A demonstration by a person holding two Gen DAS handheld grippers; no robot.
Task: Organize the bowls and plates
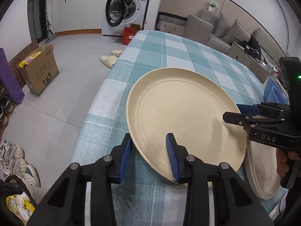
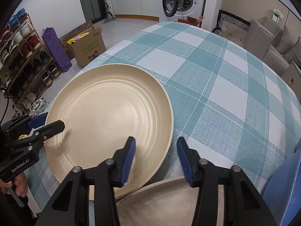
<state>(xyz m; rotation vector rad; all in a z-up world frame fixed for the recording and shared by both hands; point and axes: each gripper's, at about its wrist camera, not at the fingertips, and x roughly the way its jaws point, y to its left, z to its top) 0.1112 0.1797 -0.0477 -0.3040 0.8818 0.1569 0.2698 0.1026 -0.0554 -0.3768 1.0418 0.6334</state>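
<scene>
A round cream plate (image 1: 184, 116) with ringed grooves and fine specks lies on the counter (image 1: 169, 52), which is covered by a teal-and-white checked cloth. It sits near the counter's edge. One side of it overlaps a 2nd cream plate (image 1: 263, 173) of the same kind, which lies closest to the person.

The left tongs (image 1: 149, 141) are narrowed and straddle the plate's rim. One blue pad is over the plate's inner face, and the tip of the other meets the outside of the rim. Whether they actually pinch the plate cannot be told.

The right tongs (image 2: 156, 146) are also narrowed and straddle the rim on the opposite side. One pad is over the plate's inner face and the other is outside it. In the right wrist view a thin strip of cloth shows between that outer pad and the rim, so the pads are not pressing there.

A hand (image 1: 282, 165) grips the right tool's handle. A white front-loading washing machine (image 1: 129, 5) stands at the far wall with its door open. A brown cardboard box (image 1: 41, 69) sits on the grey floor.
</scene>
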